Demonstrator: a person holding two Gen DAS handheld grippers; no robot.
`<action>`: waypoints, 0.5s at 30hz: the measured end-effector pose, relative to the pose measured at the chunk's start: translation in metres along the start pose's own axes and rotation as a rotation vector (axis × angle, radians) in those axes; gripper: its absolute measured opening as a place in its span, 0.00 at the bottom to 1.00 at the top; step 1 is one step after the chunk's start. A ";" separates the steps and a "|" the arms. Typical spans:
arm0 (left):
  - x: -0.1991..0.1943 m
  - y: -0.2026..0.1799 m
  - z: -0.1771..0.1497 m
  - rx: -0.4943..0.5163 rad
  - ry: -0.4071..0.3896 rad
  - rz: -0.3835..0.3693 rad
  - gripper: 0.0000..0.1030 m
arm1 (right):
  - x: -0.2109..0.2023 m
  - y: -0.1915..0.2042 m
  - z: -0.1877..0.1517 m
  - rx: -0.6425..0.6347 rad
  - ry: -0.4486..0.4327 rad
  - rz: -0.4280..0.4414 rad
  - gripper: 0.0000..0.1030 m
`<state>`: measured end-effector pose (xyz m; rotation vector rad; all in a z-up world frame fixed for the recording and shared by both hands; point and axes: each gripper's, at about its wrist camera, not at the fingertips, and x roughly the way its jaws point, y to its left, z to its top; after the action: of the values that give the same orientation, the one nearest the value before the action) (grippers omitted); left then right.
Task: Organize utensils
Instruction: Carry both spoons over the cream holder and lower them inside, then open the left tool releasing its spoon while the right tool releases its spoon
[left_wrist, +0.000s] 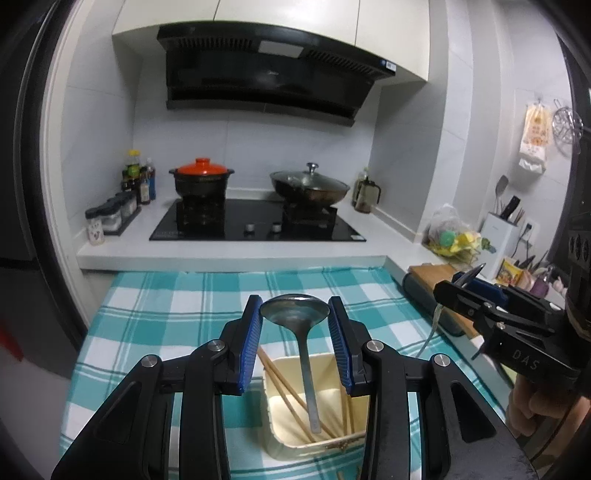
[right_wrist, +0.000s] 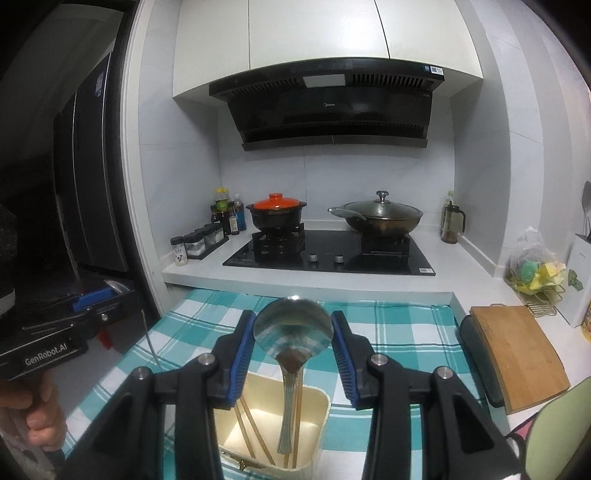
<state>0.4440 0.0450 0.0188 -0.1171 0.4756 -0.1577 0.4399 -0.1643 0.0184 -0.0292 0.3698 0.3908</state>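
Observation:
A steel spoon (left_wrist: 295, 314) stands upright in a cream utensil box (left_wrist: 280, 424) on the teal checked cloth (left_wrist: 166, 314), with several wooden chopsticks (left_wrist: 284, 391) beside it. My left gripper (left_wrist: 295, 317) is open, its blue pads on either side of the spoon bowl without pressing it. My right gripper (right_wrist: 293, 328) is also open around the spoon (right_wrist: 291, 328) above the box (right_wrist: 317, 410). Each gripper shows at the edge of the other's view, the right gripper (left_wrist: 469, 280) and the left gripper (right_wrist: 110, 291).
A white counter behind holds a black hob (left_wrist: 258, 221) with an orange-lidded pot (left_wrist: 201, 179) and a lidded wok (left_wrist: 310, 186). Spice jars (left_wrist: 110, 214) stand at the left. A wooden cutting board (right_wrist: 517, 350) and a knife block (left_wrist: 498, 229) lie to the right.

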 end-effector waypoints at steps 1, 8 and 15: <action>0.010 0.001 -0.004 -0.003 0.020 0.003 0.35 | 0.011 -0.001 -0.005 -0.001 0.020 0.001 0.40; 0.074 0.008 -0.039 -0.034 0.164 0.020 0.35 | 0.078 -0.009 -0.046 0.016 0.200 0.031 0.40; 0.107 0.008 -0.052 -0.040 0.248 0.060 0.45 | 0.121 -0.010 -0.070 0.036 0.325 0.050 0.41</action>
<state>0.5150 0.0302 -0.0759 -0.1226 0.7292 -0.1040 0.5233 -0.1359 -0.0907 -0.0491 0.6993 0.4295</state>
